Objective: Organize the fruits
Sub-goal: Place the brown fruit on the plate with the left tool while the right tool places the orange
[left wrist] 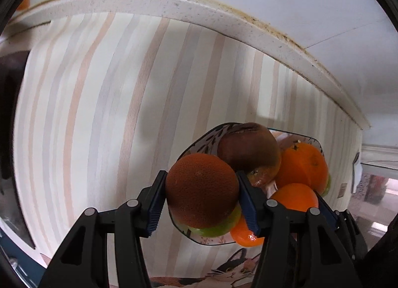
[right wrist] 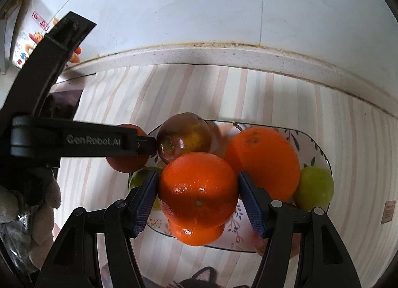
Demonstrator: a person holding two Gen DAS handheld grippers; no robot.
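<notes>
Left tool (left wrist: pixel 201 194) is clamping a dark orange (left wrist: pixel 201 188); right tool (right wrist: pixel 199 194) is gripping a bright orange (right wrist: pixel 197 188) above the fruit plate (right wrist: pixel 316 146).

left gripper (left wrist: pixel 201 197) clamping orange (left wrist: pixel 201 188) — above plate (left wrist: pixel 199 143)

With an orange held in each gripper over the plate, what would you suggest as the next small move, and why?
Probably open the right gripper: its orange seems already seated atop the fruit piled on the patterned plate, while the left gripper holds its dull orange at the plate's edge.
</notes>
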